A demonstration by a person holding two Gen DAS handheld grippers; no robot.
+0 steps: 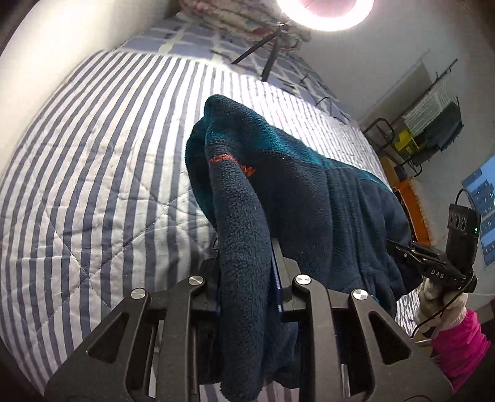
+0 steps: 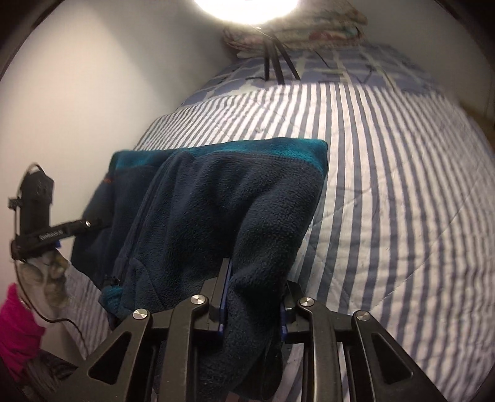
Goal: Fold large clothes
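A dark navy fleece jacket (image 1: 309, 198) with a teal band and orange lettering lies partly on the striped bed, its near edge lifted. My left gripper (image 1: 247, 278) is shut on a thick fold of the fleece, which bulges between the jaws. In the right wrist view the same jacket (image 2: 216, 198) stretches from the bed up into my right gripper (image 2: 255, 284), also shut on a bunched fold. Each gripper shows in the other's view: the right gripper (image 1: 402, 250) at the jacket's right edge, the left gripper (image 2: 92, 224) at its left edge.
The blue-and-white striped quilt (image 1: 92, 185) covers the bed. A tripod (image 1: 266, 52) with a bright ring light (image 1: 324, 15) stands at the far end, by folded bedding (image 2: 294, 34). A wall (image 2: 77, 92) runs along one side. A pink sleeve (image 1: 458, 340) and shelves (image 1: 433, 130) are at right.
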